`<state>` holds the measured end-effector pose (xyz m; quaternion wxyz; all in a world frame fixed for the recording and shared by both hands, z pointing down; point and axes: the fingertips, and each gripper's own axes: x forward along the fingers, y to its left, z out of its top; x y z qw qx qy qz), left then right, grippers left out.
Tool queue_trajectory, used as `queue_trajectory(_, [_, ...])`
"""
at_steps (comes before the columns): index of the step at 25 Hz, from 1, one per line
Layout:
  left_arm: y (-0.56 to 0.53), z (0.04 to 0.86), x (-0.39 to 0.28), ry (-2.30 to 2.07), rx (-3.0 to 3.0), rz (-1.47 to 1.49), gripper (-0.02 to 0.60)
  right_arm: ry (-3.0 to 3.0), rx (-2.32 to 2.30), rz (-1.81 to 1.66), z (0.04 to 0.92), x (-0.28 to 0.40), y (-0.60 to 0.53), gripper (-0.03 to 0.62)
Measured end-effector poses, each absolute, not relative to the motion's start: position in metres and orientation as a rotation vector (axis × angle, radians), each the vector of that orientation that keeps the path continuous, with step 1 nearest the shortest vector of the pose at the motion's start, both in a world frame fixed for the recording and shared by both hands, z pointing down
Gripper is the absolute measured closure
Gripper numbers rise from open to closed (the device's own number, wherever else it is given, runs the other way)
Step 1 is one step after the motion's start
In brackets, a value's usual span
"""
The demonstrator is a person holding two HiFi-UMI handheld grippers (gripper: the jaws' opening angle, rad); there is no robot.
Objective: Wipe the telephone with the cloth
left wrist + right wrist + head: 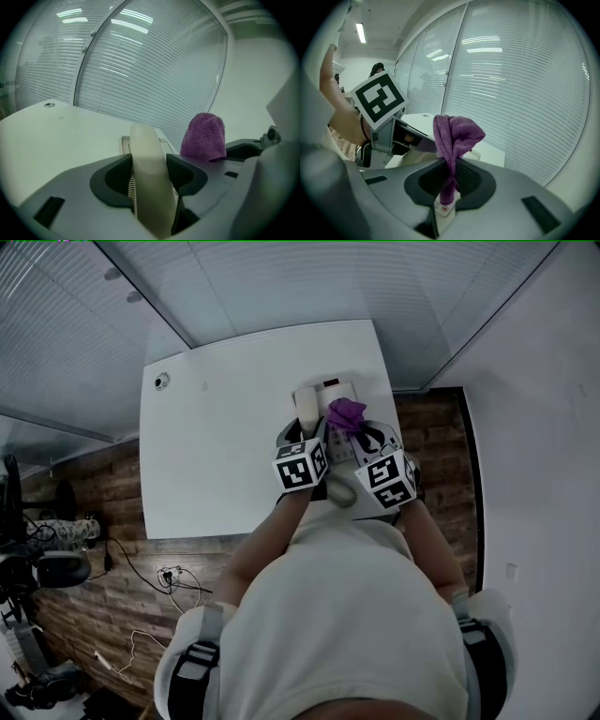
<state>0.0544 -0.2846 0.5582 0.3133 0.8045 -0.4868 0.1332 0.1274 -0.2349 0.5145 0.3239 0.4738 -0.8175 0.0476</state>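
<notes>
A cream telephone (336, 388) stands at the far right of the white table (216, 446). Its handset (147, 173) runs lengthwise between the jaws of my left gripper (150, 180), and both pads press against its sides. In the head view the handset (307, 407) lies at the phone's left side with my left gripper (305, 430) on it. My right gripper (449, 180) is shut on a purple cloth (454, 133), which sticks up in a bunch above the jaws. The cloth (346, 413) hangs over the phone, just right of the handset.
The coiled phone cord (342, 491) hangs near the table's front edge between the two grippers. A small round fitting (161, 382) sits at the table's far left corner. Glass walls with blinds (140, 70) stand close behind the table. Cables (169, 577) lie on the wood floor.
</notes>
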Motion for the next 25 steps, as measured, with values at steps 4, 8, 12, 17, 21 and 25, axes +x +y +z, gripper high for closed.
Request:
queue_trajectory(4, [-0.278,0.553,0.044,-1.252,2.115,0.28,0.344,-2.132,1.263,0.122,0.512,0.126,-0.231,0.548])
queue_trajectory(8, [-0.269,0.544,0.032,-1.214,2.105,0.186,0.345,-2.109,1.277,0.121,0.511,0.124,-0.227,0.548])
queue_trajectory(12, [-0.259,0.529,0.021,-1.166,2.122,0.089,0.347,-2.095,1.286,0.108,0.507,0.12,-0.225,0.548])
queue_trajectory(17, [-0.24,0.51,0.006,-1.087,2.152,-0.027,0.347,-2.097,1.285,0.084,0.5,0.105,-0.224,0.548])
queue_trajectory(21, [-0.224,0.497,-0.006,-1.05,2.161,-0.11,0.347,-2.105,1.271,0.062,0.496,0.094,-0.222,0.548])
queue_trajectory(25, [-0.207,0.486,-0.02,-1.007,2.163,-0.192,0.347,-2.112,1.245,0.039,0.494,0.08,-0.217,0.548])
